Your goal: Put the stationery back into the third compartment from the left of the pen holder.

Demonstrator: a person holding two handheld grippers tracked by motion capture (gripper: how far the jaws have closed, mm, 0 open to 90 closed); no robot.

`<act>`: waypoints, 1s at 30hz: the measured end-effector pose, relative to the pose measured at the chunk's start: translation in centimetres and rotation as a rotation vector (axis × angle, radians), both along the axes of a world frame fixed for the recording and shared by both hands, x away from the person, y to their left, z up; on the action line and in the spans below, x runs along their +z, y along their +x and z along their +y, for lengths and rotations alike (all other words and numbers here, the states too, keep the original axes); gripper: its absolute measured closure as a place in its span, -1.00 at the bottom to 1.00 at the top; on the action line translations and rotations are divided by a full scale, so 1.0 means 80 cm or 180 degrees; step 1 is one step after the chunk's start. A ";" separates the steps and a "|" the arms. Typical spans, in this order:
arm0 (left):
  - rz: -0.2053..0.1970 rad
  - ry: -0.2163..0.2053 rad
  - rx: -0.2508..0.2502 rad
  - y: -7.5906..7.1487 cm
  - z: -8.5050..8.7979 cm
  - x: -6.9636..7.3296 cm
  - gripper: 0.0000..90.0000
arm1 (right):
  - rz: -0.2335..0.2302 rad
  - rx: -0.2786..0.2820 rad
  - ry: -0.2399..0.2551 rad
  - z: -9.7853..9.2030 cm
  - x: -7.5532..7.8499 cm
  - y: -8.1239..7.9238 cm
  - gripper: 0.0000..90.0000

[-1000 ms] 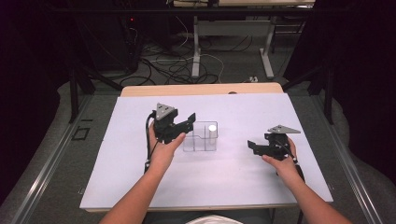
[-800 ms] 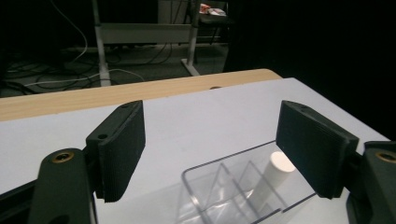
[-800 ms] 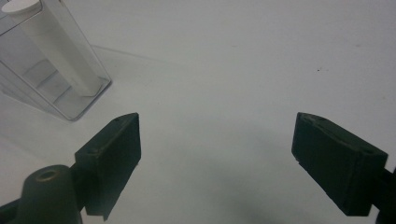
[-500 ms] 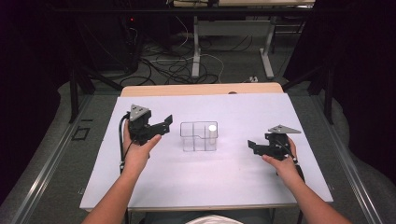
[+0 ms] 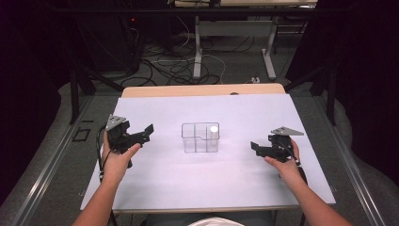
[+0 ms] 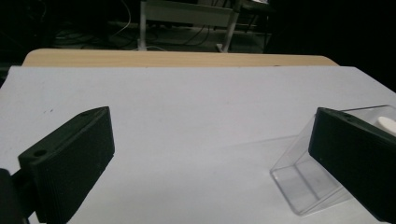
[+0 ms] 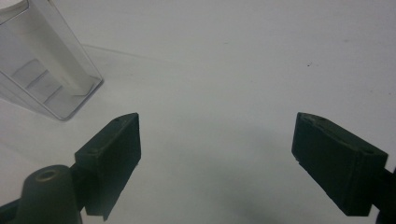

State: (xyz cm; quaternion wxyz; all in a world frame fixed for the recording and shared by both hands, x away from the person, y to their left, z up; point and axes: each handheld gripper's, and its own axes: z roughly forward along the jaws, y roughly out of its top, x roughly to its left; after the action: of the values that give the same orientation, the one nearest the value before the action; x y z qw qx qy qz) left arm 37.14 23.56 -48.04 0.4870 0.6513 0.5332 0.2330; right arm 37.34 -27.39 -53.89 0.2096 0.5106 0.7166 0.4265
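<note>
A clear plastic box with inner partitions stands mid-table; a white cylinder sits in its back right compartment. My left gripper hovers left of the box, well apart from it. Its jaws have just been opening and stand wide with nothing between them. In the left gripper view the open gripper frames bare sheet, with the box behind the right jaw and the white cylinder peeking above it. My right gripper is open to the right of the box. The right gripper view has its gripper open over bare sheet, the box at upper left.
A white sheet covers the table, with the wooden tabletop's far edge showing beyond it. Past the table lie floor cables and the legs of another desk. Dark surroundings flank both sides.
My left gripper has drawn away from the clear box to the left and a little down, and its jaws have spread wider. The box and the right gripper have stayed put.
</note>
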 end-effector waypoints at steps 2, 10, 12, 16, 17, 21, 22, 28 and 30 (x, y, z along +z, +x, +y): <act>0.0038 -0.0014 0.0034 0.000 0.006 -0.007 -1.00 | -0.0009 -0.0008 -0.0005 0.000 0.000 -0.001 -0.67; 0.0130 0.0151 0.0017 -0.001 0.017 -0.027 -1.00 | -0.0002 -0.0025 -0.0002 0.000 0.000 -0.001 -0.68; 0.0150 0.0202 0.0022 0.000 0.018 -0.032 -1.00 | 0.0014 -0.0044 0.0009 0.000 0.000 -0.002 -0.68; 0.0186 0.0276 0.0057 0.000 0.017 -0.044 -1.00 | 0.0014 -0.0047 0.0001 -0.001 -0.001 -0.003 -0.68; 0.0200 0.0286 0.0055 0.000 0.017 -0.047 -1.00 | 0.0016 -0.0039 0.0005 -0.001 -0.001 -0.003 -0.68; 0.0268 0.0299 0.0068 -0.001 0.013 -0.056 -1.00 | 0.0012 -0.0055 0.0022 -0.002 0.001 -0.005 -0.68; 0.0273 0.0301 0.0068 -0.001 0.012 -0.058 -1.00 | 0.0010 -0.0052 0.0026 -0.002 0.001 -0.005 -0.68; 0.0323 0.0336 0.0071 0.002 0.010 -0.063 -1.00 | -0.0002 -0.0040 0.0030 -0.003 0.001 -0.004 -0.68; 0.0328 0.0338 0.0082 0.002 0.011 -0.064 -1.00 | 0.0012 -0.0038 0.0030 -0.003 0.000 -0.003 -0.68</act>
State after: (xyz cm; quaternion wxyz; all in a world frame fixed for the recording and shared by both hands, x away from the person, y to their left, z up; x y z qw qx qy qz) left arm 37.33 24.43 -53.12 0.4205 0.6805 0.5528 0.2334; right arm 37.09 -27.65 -53.86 0.2084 0.5166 0.7119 0.4277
